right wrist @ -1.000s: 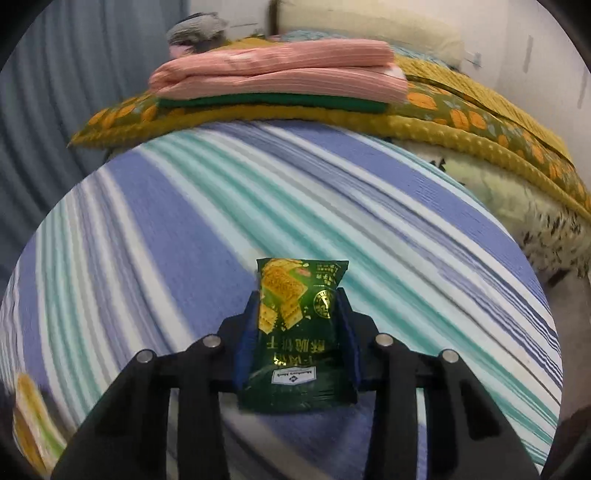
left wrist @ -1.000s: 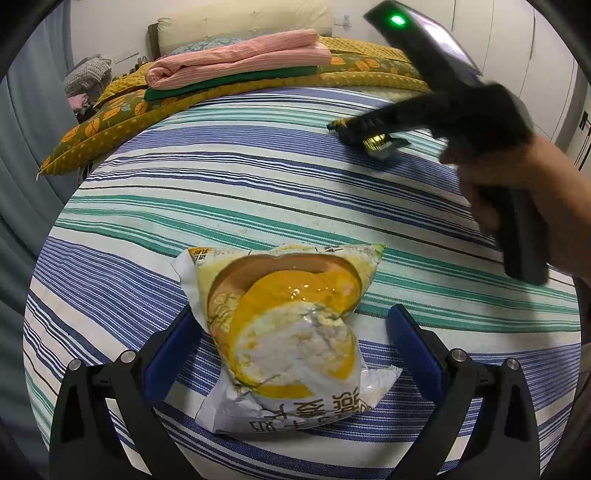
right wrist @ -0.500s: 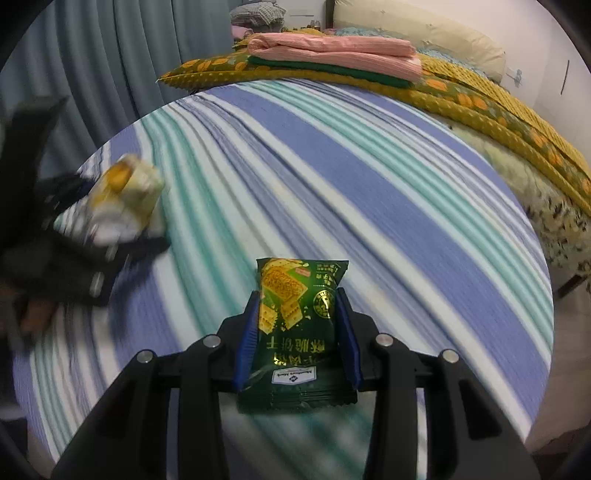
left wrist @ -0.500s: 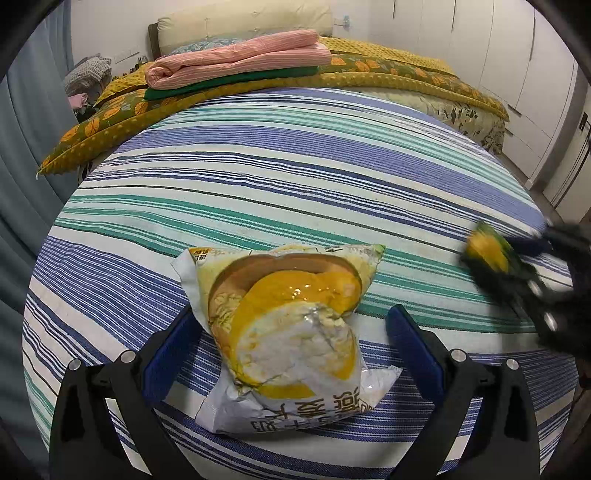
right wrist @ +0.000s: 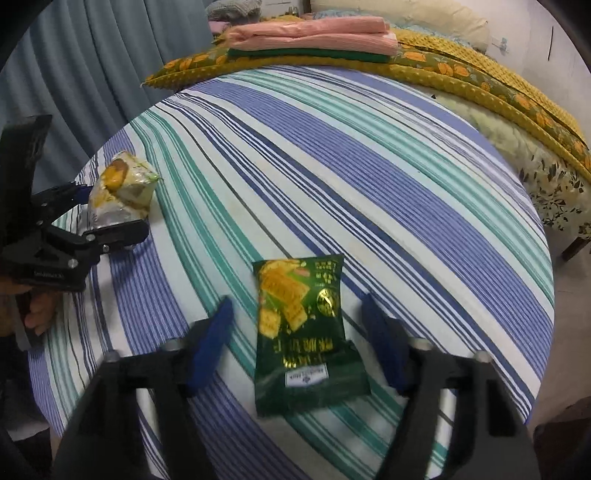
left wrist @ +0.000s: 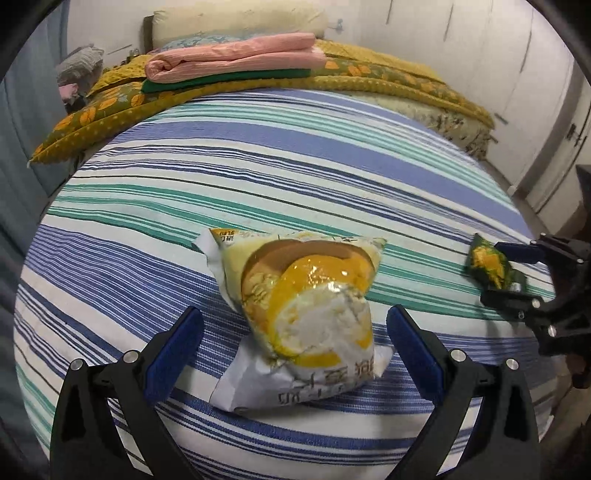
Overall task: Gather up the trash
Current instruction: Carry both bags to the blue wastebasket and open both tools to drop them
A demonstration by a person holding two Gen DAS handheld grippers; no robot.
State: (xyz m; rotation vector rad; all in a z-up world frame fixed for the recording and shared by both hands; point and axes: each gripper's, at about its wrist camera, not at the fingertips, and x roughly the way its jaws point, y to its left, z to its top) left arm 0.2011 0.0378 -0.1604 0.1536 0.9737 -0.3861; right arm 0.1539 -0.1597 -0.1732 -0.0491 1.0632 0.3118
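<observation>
A yellow and white snack bag [left wrist: 306,314] lies on the striped bedsheet [left wrist: 258,173] between the open jaws of my left gripper [left wrist: 291,332]; it also shows in the right wrist view [right wrist: 120,190]. A green cracker packet [right wrist: 303,332] lies flat on the sheet between the open jaws of my right gripper [right wrist: 295,332]; the jaws do not touch it. The same packet [left wrist: 487,264] and the right gripper show at the right edge of the left wrist view. The left gripper [right wrist: 107,210] shows at the left of the right wrist view.
Folded pink and green blankets [left wrist: 236,61] lie on a yellow patterned quilt [left wrist: 110,110] at the head of the bed, with a pillow [left wrist: 236,22] behind. Grey curtains [right wrist: 92,55] hang at the left. White wardrobe doors [left wrist: 517,74] stand at the right.
My right gripper swung down toward the near bed edge and opened, letting go of the green packet, which now lies on the sheet. The left gripper stayed open around the yellow bag.
</observation>
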